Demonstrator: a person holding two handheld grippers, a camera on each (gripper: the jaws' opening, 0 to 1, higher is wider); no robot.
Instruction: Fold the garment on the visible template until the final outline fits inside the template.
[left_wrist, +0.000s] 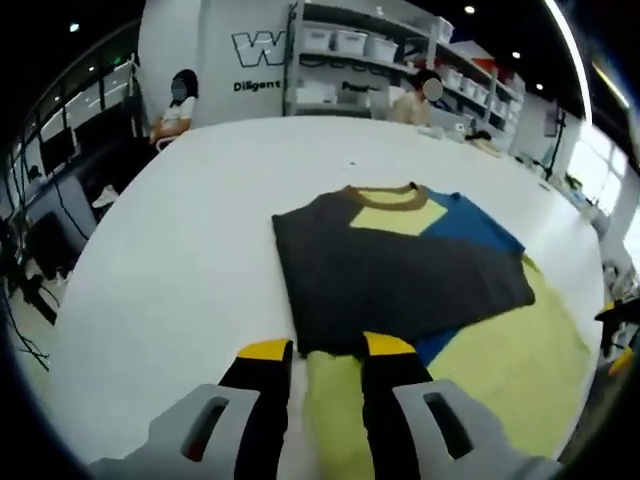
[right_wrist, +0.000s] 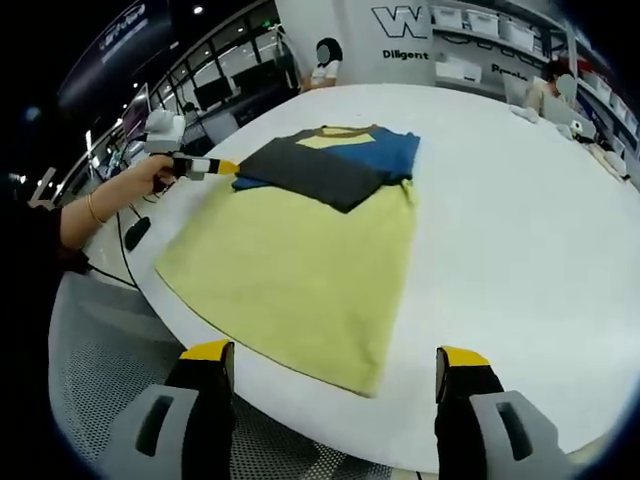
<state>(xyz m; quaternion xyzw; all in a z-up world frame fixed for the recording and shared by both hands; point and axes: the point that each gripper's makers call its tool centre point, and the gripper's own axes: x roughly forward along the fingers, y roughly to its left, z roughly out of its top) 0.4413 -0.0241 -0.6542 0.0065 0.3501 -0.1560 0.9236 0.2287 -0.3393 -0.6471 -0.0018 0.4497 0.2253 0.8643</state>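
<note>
A garment lies on the white round table (left_wrist: 180, 250). Its body is yellow-green (right_wrist: 300, 270), with a brown collar (left_wrist: 385, 197) and a blue panel (left_wrist: 475, 225). A dark grey part (left_wrist: 390, 275) is folded across its upper half. My left gripper (left_wrist: 327, 348) is open, its yellow tips at the near edge of the grey fold and yellow-green cloth lying between the jaws. The right gripper view shows that left gripper (right_wrist: 225, 167) in a person's hand at the garment's left side. My right gripper (right_wrist: 333, 352) stands wide open just off the hem, holding nothing.
The table's near edge (right_wrist: 330, 425) runs under my right gripper, with grey perforated floor (right_wrist: 100, 340) below. Two people (left_wrist: 180, 100) sit at the far side beside shelves of bins (left_wrist: 350, 45). Small items (left_wrist: 455, 130) lie on the far end of the table.
</note>
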